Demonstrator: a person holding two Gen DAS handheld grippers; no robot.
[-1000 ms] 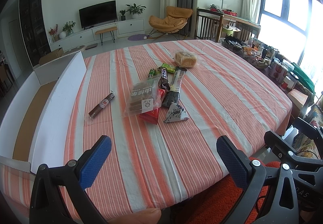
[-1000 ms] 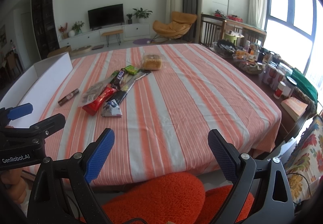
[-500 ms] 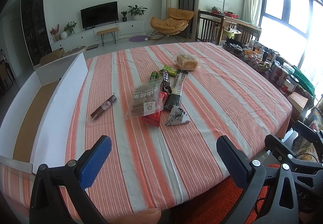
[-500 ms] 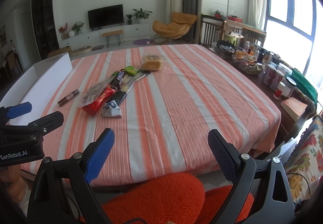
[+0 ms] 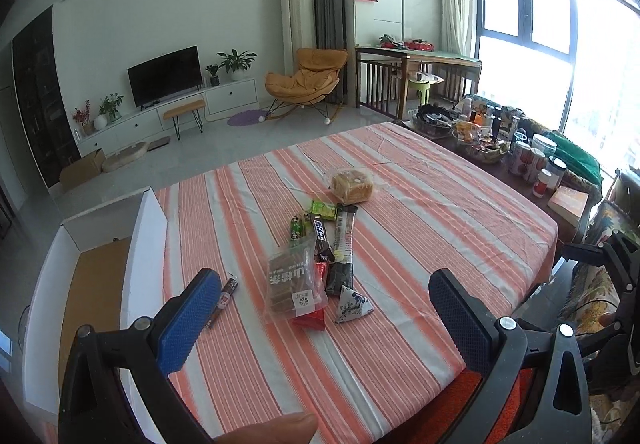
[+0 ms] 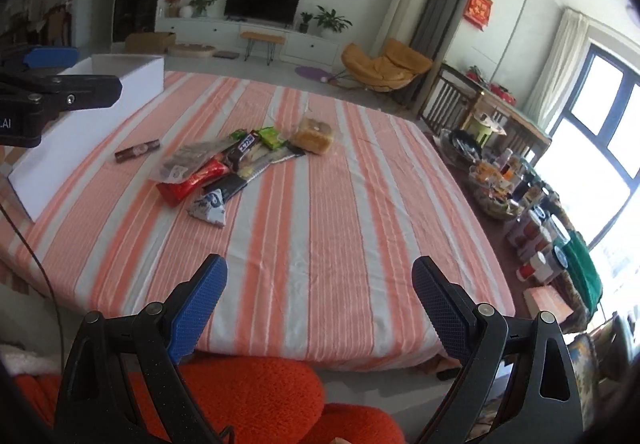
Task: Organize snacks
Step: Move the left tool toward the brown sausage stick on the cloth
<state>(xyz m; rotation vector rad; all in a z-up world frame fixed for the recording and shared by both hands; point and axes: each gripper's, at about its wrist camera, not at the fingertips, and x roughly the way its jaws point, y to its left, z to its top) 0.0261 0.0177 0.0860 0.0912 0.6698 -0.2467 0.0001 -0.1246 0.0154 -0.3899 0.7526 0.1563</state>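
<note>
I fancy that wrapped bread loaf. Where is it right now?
In both views the bread loaf sits on the striped table, just beyond the snack pile's far end, beside the green packet.

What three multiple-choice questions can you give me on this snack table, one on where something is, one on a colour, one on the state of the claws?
1. Where does the wrapped bread lie compared with the snack pile?
A. On the pile's far side, apart from it
B. Inside the white box
C. On the near table edge

2. What colour are the stripes on the tablecloth?
A. Green and yellow
B. Orange and white
C. Black and grey

3. How are the left claw and right claw?
A. Both shut on snacks
B. Left shut on the sausage stick
C. Both open, holding nothing

Answers: 1 A, the bread sits alone beyond the pile. 2 B, orange and white bands run across the cloth. 3 C, each claw's fingers stand wide apart with only cloth between them.
</note>
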